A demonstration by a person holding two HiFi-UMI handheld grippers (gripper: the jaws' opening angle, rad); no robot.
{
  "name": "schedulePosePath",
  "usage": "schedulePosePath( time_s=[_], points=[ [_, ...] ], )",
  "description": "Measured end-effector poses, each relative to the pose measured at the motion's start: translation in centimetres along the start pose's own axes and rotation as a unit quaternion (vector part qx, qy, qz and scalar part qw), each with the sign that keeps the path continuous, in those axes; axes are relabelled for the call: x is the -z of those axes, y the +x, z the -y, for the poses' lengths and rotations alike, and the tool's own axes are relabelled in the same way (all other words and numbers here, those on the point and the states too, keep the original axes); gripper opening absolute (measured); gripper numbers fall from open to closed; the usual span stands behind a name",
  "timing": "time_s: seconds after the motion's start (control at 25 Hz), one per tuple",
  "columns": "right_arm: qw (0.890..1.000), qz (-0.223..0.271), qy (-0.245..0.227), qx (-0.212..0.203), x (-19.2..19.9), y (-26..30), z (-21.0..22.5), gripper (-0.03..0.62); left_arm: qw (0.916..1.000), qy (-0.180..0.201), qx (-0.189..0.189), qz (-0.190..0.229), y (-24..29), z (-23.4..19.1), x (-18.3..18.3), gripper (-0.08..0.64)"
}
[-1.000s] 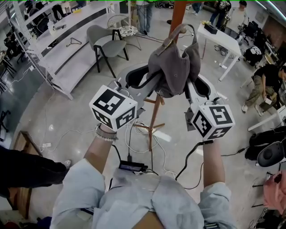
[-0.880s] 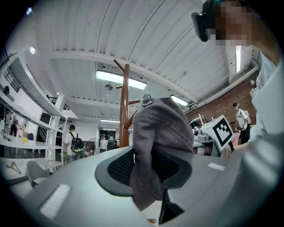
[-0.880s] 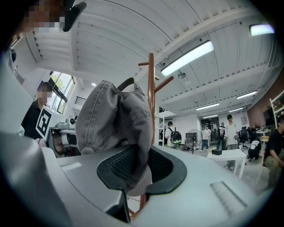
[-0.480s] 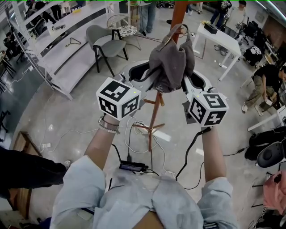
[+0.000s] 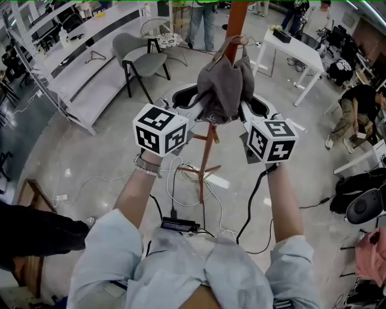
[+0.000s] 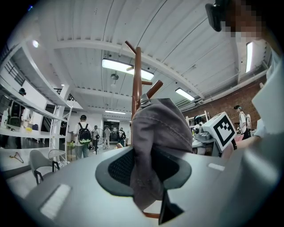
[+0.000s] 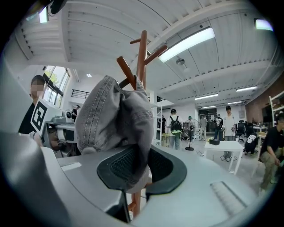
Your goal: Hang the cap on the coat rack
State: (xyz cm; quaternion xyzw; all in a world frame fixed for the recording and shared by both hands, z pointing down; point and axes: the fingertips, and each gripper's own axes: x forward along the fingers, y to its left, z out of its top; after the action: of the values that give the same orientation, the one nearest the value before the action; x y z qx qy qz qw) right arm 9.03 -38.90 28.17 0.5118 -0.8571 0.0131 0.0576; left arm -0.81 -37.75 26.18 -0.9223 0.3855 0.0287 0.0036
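Observation:
A grey cap (image 5: 226,84) hangs bunched between my two grippers, right against the brown coat rack pole (image 5: 236,17), beside a rack peg. My left gripper (image 5: 202,101) is shut on the cap's left side, and my right gripper (image 5: 246,107) is shut on its right side. In the left gripper view the cap's cloth (image 6: 157,133) is pinched between the left gripper (image 6: 148,175) pads, with the rack (image 6: 137,75) and its pegs rising behind. In the right gripper view the cap (image 7: 113,117) folds down into the right gripper (image 7: 138,170), with the rack (image 7: 142,57) just behind it.
The rack's wooden feet (image 5: 202,172) stand on the floor below, among loose cables (image 5: 175,193) and a black box (image 5: 179,224). A grey chair (image 5: 137,54) and a long white bench (image 5: 78,72) are at left. A white table (image 5: 291,51) and a seated person (image 5: 356,111) are at right.
Both grippers have carried the cap up and forward against the pole and drawn closer together. The cap now sits narrower and higher by the peg.

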Motion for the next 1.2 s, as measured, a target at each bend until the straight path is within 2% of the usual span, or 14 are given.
schedulePosePath(
  time_s=[0.84,1.2],
  points=[
    [1.0,0.02,-0.012,-0.007,0.5,1.1,0.1,0.075,0.9999,0.014,0.002,0.006,1.0,-1.1,0.8,0.121],
    [0.999,0.031,0.001,0.011,0.5,0.6,0.7,0.114,0.9998,0.014,-0.002,0.016,0.5,-1.3,0.4,0.123]
  ],
)
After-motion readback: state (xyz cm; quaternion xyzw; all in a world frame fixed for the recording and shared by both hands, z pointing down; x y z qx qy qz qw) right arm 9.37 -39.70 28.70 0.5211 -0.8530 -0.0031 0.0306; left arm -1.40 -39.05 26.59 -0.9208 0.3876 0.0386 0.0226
